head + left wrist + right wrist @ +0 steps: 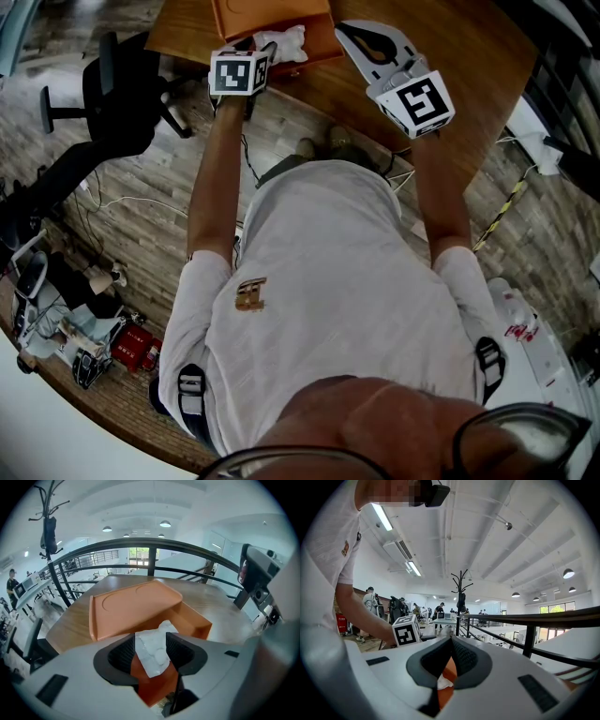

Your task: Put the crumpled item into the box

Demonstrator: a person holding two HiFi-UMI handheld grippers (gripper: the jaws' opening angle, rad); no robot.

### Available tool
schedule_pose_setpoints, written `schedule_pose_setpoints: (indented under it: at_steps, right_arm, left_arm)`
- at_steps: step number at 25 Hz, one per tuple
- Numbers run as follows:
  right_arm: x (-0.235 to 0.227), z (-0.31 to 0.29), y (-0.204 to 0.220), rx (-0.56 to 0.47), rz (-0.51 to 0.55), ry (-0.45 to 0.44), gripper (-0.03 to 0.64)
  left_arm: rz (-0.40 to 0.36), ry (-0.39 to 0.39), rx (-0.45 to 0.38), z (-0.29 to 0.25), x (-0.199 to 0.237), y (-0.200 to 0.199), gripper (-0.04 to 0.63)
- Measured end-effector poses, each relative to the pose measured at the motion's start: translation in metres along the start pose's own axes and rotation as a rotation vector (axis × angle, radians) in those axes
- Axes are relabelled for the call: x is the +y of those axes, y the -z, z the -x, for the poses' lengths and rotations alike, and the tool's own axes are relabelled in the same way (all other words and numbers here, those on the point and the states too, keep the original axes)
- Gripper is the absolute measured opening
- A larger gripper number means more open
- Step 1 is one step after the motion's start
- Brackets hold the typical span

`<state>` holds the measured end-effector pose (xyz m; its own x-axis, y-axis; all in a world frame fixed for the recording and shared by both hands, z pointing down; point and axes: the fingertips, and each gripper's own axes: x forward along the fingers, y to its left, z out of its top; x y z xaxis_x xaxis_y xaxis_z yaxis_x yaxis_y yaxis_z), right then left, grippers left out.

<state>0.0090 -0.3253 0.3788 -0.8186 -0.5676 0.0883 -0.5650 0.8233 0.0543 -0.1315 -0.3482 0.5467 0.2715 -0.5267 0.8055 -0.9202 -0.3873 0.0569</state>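
Note:
An orange box [272,19] stands open on the wooden table [469,56], with its lid [131,604] laid back. The crumpled white item [284,42] rests at the box's near edge. In the left gripper view the crumpled item [151,660] lies between the wide-apart pads of my left gripper [151,648], over the box's orange inside. My left gripper [265,49] is open and points steeply down at it. My right gripper [345,30] hovers level to the right of the box. Its tips meet and hold nothing. The right gripper [451,641] looks towards the left gripper's marker cube [406,630].
A black office chair [112,94] stands left of the table, with cables and a red object [136,347] on the wood floor. A dark railing [154,543] runs behind the table. A coat stand [49,527] and a black camera device [255,578] are also close.

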Motion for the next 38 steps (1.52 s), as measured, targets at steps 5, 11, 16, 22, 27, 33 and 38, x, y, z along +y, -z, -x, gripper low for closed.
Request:
schedule_pose_setpoints:
  at_steps: [5, 11, 16, 22, 27, 33, 38]
  right_arm:
    - [0.004, -0.002, -0.001, -0.008, 0.009, -0.009, 0.032]
    - [0.012, -0.005, -0.006, -0.004, -0.009, -0.009, 0.032]
    - [0.017, -0.005, -0.006, -0.018, -0.001, -0.022, 0.032]
    - [0.025, -0.008, -0.013, -0.031, -0.033, -0.032, 0.032]
    - [0.036, -0.008, -0.024, -0.05, -0.042, -0.049, 0.032]
    - [0.049, -0.007, -0.039, -0.092, -0.063, -0.062, 0.032]
    - [0.065, -0.003, -0.049, -0.121, -0.08, -0.073, 0.032]
  left_arm:
    - [0.011, -0.009, -0.106, 0.016, 0.0, -0.015, 0.216]
    - [0.016, 0.016, -0.248, 0.042, -0.007, -0.037, 0.188]
    - [0.014, 0.017, -0.338, 0.058, -0.01, -0.047, 0.144]
    - [-0.011, 0.035, -0.491, 0.086, -0.018, -0.063, 0.088]
    - [-0.033, 0.065, -0.626, 0.114, -0.032, -0.076, 0.054]
    - [-0.038, 0.12, -0.775, 0.15, -0.047, -0.085, 0.036]
    - [-0.054, 0.164, -0.882, 0.179, -0.059, -0.087, 0.026]
